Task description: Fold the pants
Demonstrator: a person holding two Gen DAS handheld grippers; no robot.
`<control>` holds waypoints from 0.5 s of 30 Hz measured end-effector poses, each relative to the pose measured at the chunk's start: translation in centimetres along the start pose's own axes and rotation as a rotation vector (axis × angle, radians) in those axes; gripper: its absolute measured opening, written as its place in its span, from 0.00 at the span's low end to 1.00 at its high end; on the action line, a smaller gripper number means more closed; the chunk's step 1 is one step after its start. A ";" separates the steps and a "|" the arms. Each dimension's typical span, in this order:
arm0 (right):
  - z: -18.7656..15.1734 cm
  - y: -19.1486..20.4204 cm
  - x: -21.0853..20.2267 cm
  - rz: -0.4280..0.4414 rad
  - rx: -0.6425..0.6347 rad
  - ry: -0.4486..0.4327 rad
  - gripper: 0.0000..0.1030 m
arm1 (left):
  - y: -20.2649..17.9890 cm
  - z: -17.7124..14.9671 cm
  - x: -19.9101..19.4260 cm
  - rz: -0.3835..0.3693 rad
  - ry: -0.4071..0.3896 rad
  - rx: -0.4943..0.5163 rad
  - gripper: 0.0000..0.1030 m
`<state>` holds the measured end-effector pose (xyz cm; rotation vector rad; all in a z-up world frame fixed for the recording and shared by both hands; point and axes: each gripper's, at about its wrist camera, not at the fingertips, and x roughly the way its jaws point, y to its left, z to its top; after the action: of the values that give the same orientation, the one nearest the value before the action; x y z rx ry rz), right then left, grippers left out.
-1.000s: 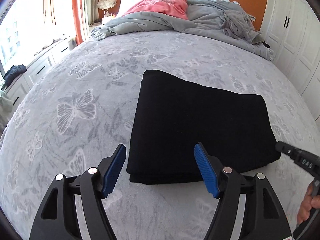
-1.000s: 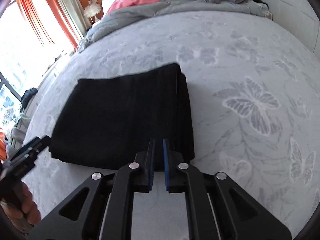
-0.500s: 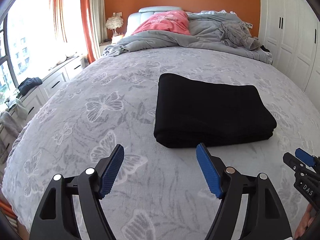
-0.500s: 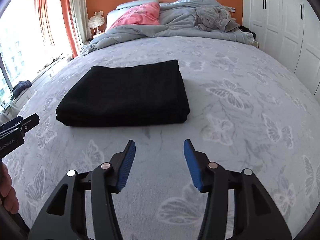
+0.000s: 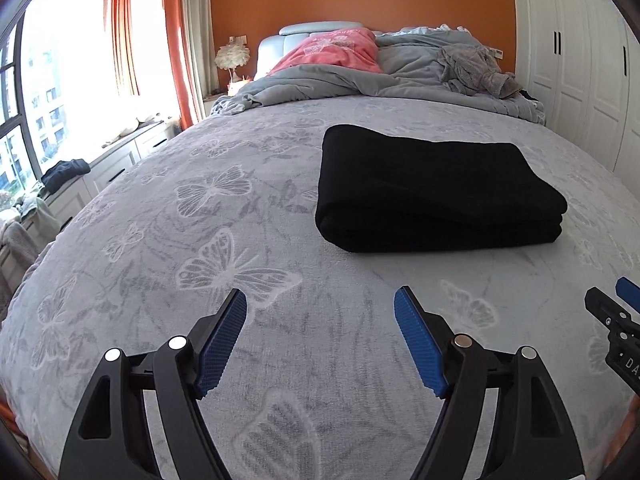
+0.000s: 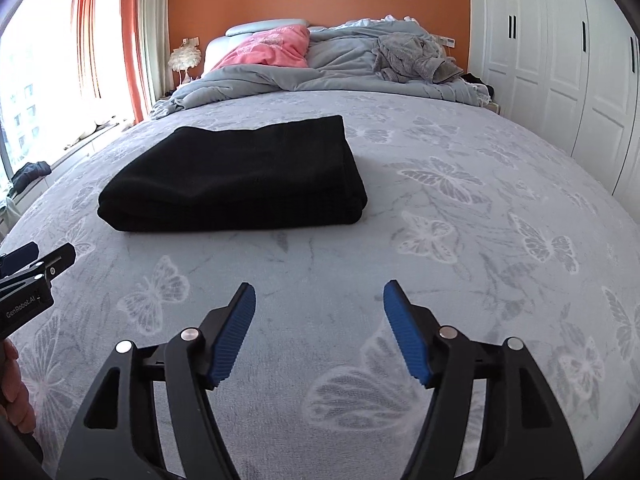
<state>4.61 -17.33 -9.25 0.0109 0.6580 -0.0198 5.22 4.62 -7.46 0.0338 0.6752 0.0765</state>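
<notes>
The black pants (image 5: 432, 192) lie folded into a flat rectangular stack on the grey butterfly-print bedspread (image 5: 224, 240); they also show in the right wrist view (image 6: 240, 180). My left gripper (image 5: 320, 300) is open and empty, held back from the stack's near edge. My right gripper (image 6: 319, 294) is open and empty, also back from the stack, to its right. The right gripper's tip shows at the left wrist view's right edge (image 5: 616, 312); the left gripper's tip shows at the right wrist view's left edge (image 6: 36, 268).
A rumpled grey duvet (image 5: 360, 84) and a pink pillow (image 5: 332, 52) lie at the head of the bed. White wardrobe doors (image 6: 560, 60) stand on the right. A window with orange curtains (image 5: 176, 40) and low white cabinets (image 5: 116, 160) are on the left.
Both grippers have pulled back from the folded pants toward the foot of the bed. The right gripper, shut at the stack's edge a second ago, has opened and let go.
</notes>
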 end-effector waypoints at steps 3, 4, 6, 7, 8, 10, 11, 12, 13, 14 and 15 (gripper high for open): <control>-0.2 0.0 0.0 -0.002 0.007 -0.006 0.63 | -0.2 -0.4 0.4 0.020 -0.009 0.003 0.71; -0.3 -0.1 0.1 -0.008 0.011 -0.012 0.63 | -0.2 -0.4 0.4 0.022 -0.011 0.001 0.71; -0.5 -0.1 0.3 -0.017 0.012 -0.006 0.69 | -0.2 -0.5 0.4 0.016 -0.017 -0.008 0.71; -0.6 0.0 0.6 -0.023 0.011 0.003 0.70 | -0.2 -0.5 0.5 0.010 -0.019 -0.014 0.71; -0.6 0.0 0.8 -0.029 0.010 0.009 0.70 | -0.2 -0.5 0.6 0.004 -0.017 -0.019 0.71; -0.6 0.1 1.2 -0.037 0.002 0.021 0.70 | -0.2 -0.6 1.0 0.003 -0.005 -0.024 0.71; -0.7 0.1 1.3 -0.040 -0.001 0.020 0.70 | -0.2 -0.6 1.3 0.002 0.005 -0.026 0.71; -0.8 0.2 1.3 -0.046 -0.004 0.020 0.70 | -0.1 -0.6 1.5 0.004 0.014 -0.031 0.71; -0.8 0.3 1.4 -0.049 -0.007 0.020 0.70 | 0.0 -0.6 1.6 -0.001 0.017 -0.038 0.71; -0.8 0.3 1.4 -0.052 -0.009 0.019 0.70 | 0.1 -0.6 1.8 -0.001 0.022 -0.043 0.71; -0.8 0.3 1.4 -0.057 -0.009 0.019 0.70 | 0.1 -0.7 1.8 -0.002 0.025 -0.047 0.71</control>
<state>5.21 -16.99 -10.77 -0.0162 0.6776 -0.0719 6.23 4.92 -9.13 -0.0128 0.6981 0.0914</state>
